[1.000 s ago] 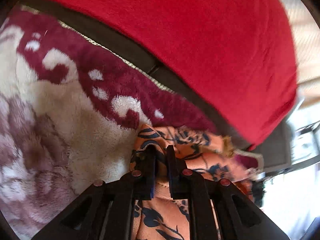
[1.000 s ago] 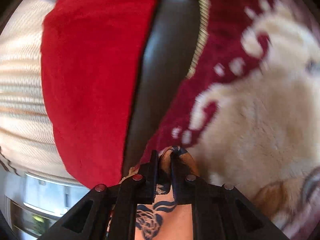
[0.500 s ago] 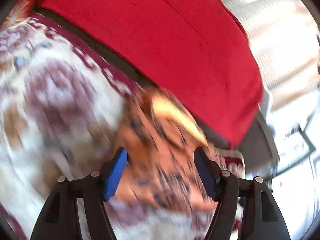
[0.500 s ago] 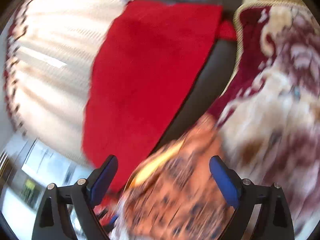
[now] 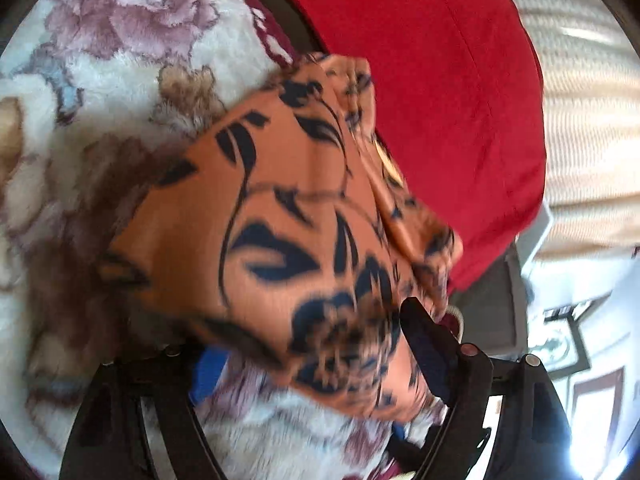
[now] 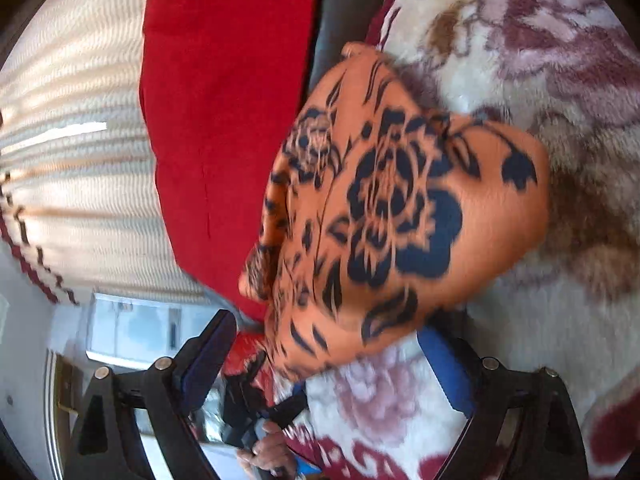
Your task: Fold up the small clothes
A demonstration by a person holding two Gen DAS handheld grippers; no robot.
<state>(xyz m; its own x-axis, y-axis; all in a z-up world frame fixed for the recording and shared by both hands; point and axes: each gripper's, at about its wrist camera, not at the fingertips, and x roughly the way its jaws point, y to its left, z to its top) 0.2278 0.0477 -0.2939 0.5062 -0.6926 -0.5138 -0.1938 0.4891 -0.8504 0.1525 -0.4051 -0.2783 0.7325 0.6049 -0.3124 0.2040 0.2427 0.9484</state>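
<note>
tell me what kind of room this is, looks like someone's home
Most likely a living room at home. The orange floral garment lies on a plush flower-patterned blanket spread over a dark sofa with a red cushion, and pale curtains hang behind by a window.

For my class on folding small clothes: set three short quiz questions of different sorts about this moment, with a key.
1. True or false: the left gripper is clamped on the orange floral garment.
2. Multiple choice: the garment lies on (A) a bare wooden table, (B) a plush floral blanket, (C) a tiled floor.
3. Fill in: the cushion beside the garment is coloured ____.

Key
1. False: both it and the right gripper have just been opening and stand wide, pads off the cloth.
2. B
3. Red
</note>
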